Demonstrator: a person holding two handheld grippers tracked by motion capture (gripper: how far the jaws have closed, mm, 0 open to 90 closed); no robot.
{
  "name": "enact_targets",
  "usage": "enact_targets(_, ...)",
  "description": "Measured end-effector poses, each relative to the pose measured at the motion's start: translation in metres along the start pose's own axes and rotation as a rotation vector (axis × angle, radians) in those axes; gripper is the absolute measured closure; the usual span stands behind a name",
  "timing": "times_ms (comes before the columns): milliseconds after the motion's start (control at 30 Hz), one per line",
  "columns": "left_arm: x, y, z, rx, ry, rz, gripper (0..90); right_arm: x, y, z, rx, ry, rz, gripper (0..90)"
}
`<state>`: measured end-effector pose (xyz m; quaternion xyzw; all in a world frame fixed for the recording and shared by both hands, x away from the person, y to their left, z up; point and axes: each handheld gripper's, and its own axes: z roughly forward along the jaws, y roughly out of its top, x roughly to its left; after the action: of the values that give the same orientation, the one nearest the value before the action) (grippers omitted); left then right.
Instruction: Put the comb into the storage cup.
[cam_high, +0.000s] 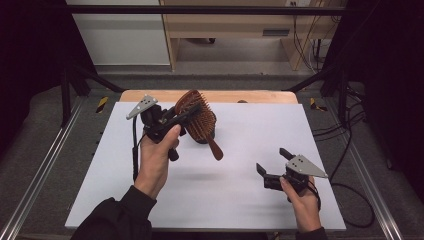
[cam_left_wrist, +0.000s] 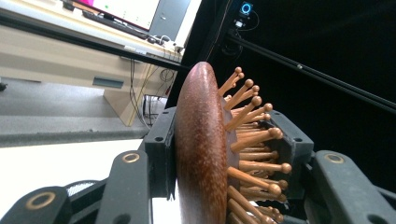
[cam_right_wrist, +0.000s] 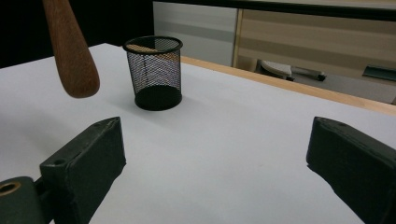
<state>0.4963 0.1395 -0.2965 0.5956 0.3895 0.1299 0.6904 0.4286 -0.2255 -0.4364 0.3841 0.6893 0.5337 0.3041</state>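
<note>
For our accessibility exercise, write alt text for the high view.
The person's left tool holds a wooden hairbrush by its head above a white table, handle pointing down. The right tool hovers open nearby, holding nothing.

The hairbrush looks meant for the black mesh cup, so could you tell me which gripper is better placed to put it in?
Left, most likely. The left gripper is shut on the hairbrush, lifted beside the mesh cup, handle pointing down. The right gripper hangs open over the table, farther from the cup.
</note>
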Motion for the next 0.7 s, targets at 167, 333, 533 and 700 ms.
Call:
enact_targets(167,-0.001,0.005,0.009,-0.014,-0.006,-0.001,50.9,0.000,-0.002,0.002,0.011,0.000,-0.002,4.3)
enact_targets(333,-0.001,0.010,0.013,-0.018,-0.001,0.007,50.8,0.001,-0.002,0.003,0.013,0.006,-0.009,3.8)
enact_targets(533,0.001,0.018,0.018,-0.025,0.001,0.020,50.8,0.000,-0.002,0.003,0.008,0.008,-0.013,3.5)
enact_targets(700,0.001,0.023,0.022,-0.032,0.002,0.033,50.7,0.000,-0.002,0.003,0.008,0.009,-0.011,3.6)
